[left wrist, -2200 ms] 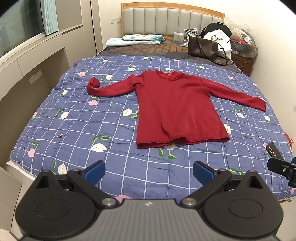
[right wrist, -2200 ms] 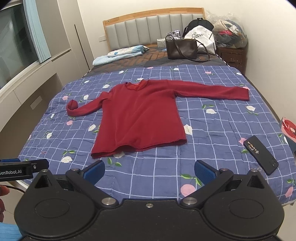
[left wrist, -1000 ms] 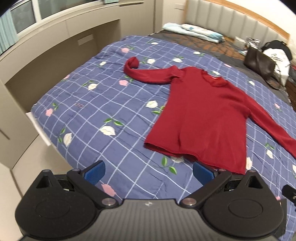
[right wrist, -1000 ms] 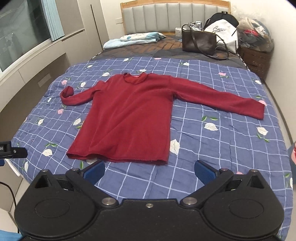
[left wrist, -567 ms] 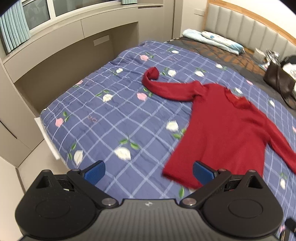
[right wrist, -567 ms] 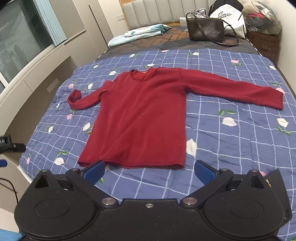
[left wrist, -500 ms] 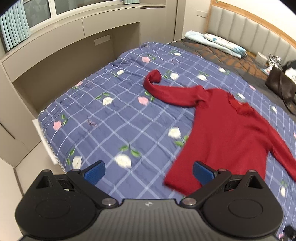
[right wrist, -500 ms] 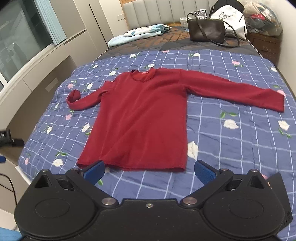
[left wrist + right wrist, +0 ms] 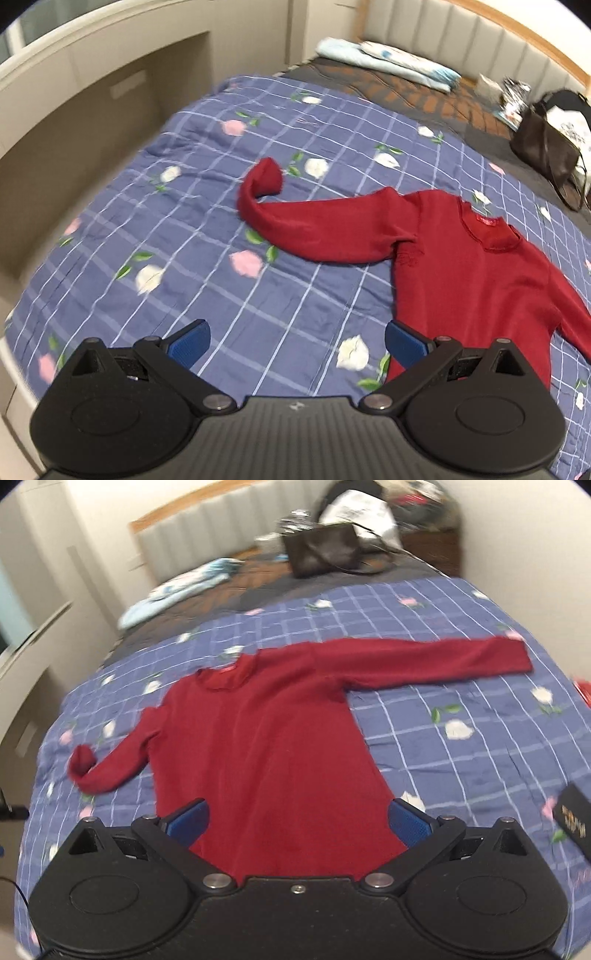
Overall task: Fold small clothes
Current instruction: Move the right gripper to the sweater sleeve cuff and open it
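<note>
Bedroom, blue checked floral quilt (image 9: 207, 229) spread over bed. Red long-sleeved sweater (image 9: 266, 746) flat on quilt, front up, collar toward grey padded headboard (image 9: 461, 40). One sleeve stretched straight out (image 9: 436, 657); other sleeve angled, cuff curled over on itself (image 9: 264, 177). Left gripper (image 9: 297, 341) above bare quilt just beside sweater's side edge, fingers spread wide, nothing between. Right gripper (image 9: 297, 821) over sweater's lower body, fingers spread wide, nothing gripped. Brown handbag (image 9: 323, 550) and folded pale bedding (image 9: 384, 61) near headboard. Dark phone (image 9: 574, 819) on quilt, apart from sweater. Both views motion-blurred.
</note>
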A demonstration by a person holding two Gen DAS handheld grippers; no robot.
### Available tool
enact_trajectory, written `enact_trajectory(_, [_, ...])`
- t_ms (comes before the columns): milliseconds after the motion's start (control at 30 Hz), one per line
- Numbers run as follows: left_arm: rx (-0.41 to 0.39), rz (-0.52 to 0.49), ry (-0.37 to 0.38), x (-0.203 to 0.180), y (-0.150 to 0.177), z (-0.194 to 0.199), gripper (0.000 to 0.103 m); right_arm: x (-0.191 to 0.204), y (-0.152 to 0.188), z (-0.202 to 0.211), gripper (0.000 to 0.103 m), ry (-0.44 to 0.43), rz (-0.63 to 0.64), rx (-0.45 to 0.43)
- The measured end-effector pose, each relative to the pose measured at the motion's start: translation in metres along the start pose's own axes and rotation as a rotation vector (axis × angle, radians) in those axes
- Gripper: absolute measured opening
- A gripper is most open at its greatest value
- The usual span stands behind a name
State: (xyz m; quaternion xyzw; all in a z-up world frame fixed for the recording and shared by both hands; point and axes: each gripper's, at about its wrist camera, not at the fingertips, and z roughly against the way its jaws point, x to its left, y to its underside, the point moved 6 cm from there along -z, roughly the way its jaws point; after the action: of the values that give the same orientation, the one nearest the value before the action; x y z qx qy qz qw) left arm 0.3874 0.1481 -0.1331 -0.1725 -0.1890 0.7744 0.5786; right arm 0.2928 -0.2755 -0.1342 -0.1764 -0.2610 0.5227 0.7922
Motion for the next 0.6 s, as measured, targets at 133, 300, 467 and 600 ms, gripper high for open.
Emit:
enact_trajectory(133, [0.012, -0.055, 0.032, -0.022, -0.014, -0.030, 0.103, 0.003, -0.005, -0.002, 0.102, 0.061, -0.034, -0.024])
enact_trajectory(300, [0.034, -0.114, 0.061, -0.053, -0.019, -0.058, 0.103, -0.015, -0.006, -0.018, 0.102, 0.144, -0.055, -0.013])
enact_trajectory(467, [0.048, -0.180, 0.073, -0.091, -0.013, -0.076, 0.103, -0.044, -0.009, -0.037, 0.102, 0.166, -0.141, -0.004])
enact_trajectory(600, [0.045, -0.230, 0.091, -0.136, -0.008, -0.088, 0.103, -0.076, -0.014, -0.055, 0.102, 0.174, -0.187, 0.005])
